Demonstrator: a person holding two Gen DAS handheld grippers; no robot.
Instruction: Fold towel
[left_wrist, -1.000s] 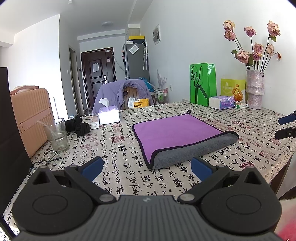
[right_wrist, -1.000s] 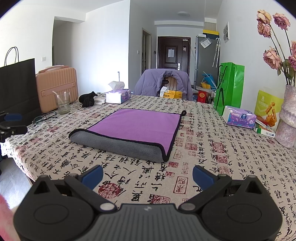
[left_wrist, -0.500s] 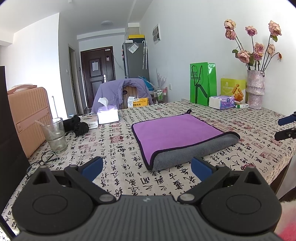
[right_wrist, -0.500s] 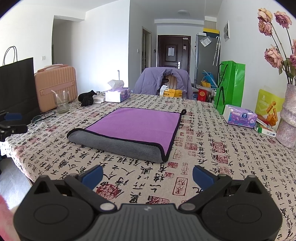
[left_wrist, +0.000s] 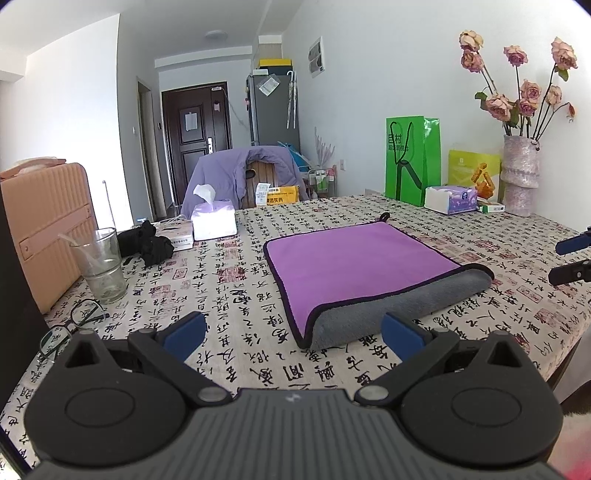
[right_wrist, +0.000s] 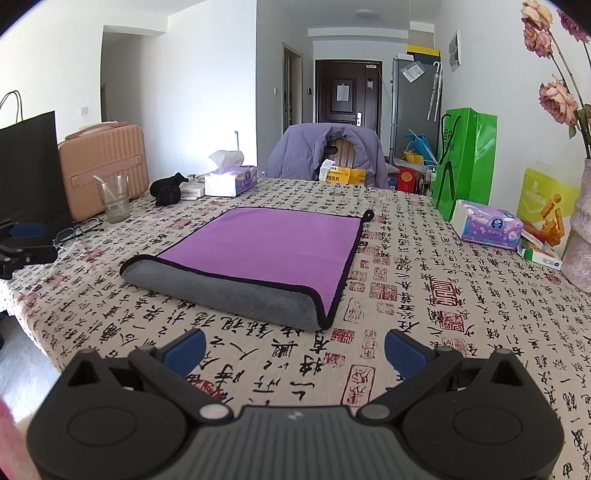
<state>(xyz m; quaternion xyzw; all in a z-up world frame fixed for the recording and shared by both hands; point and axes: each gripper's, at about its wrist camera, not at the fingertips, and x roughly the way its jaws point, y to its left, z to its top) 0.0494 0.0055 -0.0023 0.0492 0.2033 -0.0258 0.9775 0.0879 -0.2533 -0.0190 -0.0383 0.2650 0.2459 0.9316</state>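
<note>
A purple towel with a grey underside and black edging lies folded flat on the printed tablecloth; its rolled grey fold faces the near edge. It also shows in the right wrist view. My left gripper is open and empty, held above the table short of the towel's near left corner. My right gripper is open and empty, short of the towel's near right corner. Each gripper's tips show at the edge of the other's view: the right gripper and the left gripper.
A drinking glass, eyeglasses, a black cloth and a tissue box stand at the left. A green bag, tissue pack and flower vase stand at the right. A chair is behind the table.
Both grippers have drawn back slightly from the towel and stay open. The towel has not moved.
</note>
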